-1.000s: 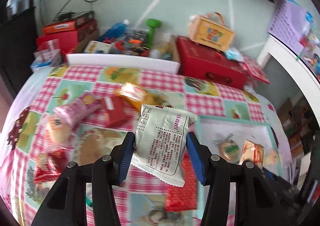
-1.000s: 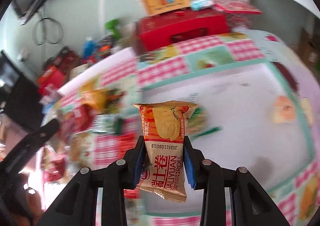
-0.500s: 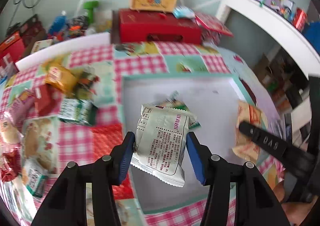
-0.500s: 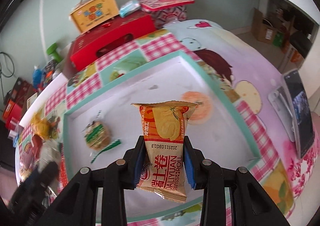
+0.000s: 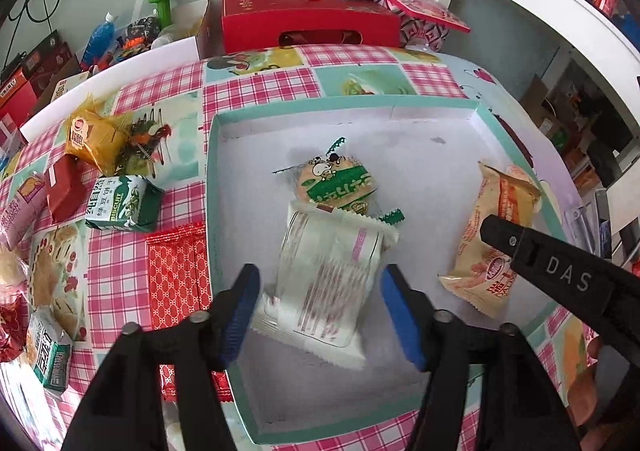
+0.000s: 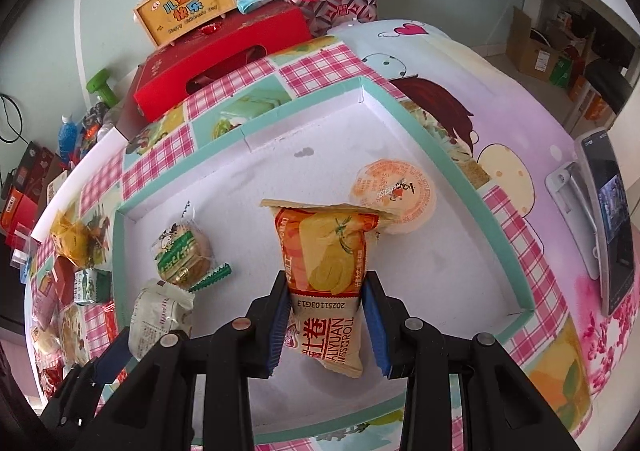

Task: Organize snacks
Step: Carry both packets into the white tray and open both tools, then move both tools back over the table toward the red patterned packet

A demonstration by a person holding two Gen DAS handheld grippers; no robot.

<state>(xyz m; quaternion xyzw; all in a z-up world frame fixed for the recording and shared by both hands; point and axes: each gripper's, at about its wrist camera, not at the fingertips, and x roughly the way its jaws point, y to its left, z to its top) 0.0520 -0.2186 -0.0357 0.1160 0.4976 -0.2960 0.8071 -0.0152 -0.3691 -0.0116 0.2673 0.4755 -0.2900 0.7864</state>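
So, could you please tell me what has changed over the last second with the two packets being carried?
Both tools have swung over the teal-rimmed tray. The left tool is opening its jaws and the white packet is slipping free onto the tray floor, beside the green-labelled biscuit. The right tool still pinches the orange Swiss roll packet as before.

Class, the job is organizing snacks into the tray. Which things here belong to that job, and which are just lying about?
Job:
teal tray
white packet
orange Swiss roll packet
green biscuit box
yellow snack bag

Lying about:
red gift box
green dumbbell
phone
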